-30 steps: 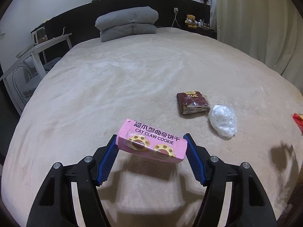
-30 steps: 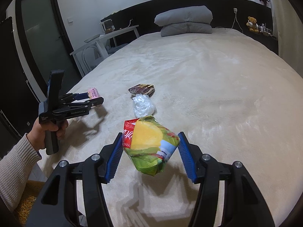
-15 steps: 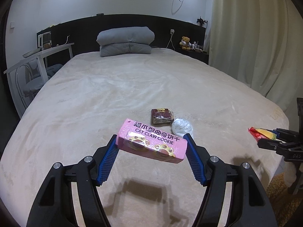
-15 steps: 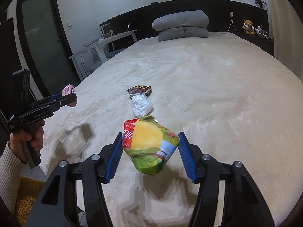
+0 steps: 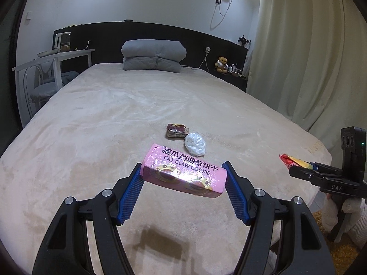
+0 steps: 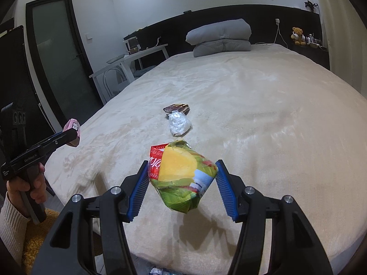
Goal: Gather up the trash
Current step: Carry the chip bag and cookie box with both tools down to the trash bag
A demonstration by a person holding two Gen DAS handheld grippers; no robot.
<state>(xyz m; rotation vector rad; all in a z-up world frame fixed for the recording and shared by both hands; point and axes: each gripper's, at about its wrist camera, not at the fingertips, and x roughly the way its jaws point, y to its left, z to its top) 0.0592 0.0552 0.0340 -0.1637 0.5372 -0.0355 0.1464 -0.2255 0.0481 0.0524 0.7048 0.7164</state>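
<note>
Holding two pieces clear of the bed (image 5: pixel 96 137), we have the left hand-held gripper (image 5: pixel 182 180) clamped on the pink cookie box (image 5: pixel 183 174) and the right hand-held gripper (image 6: pixel 181 177) clamped on the chip bag (image 6: pixel 181 174). Ahead of both, the dark wrapper (image 5: pixel 176 131) and white crumpled bag (image 5: pixel 195 144) lie touching, not yet collected; neither held piece is binned.

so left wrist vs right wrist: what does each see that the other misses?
Left wrist only: the curtain and the printed top of the pink cookie box in the left gripper.
Right wrist only: the dark door and the front of the chip bag in the right gripper.
Both: the bed, brown packet, white wad, grey pillows, teddy bear.
</note>
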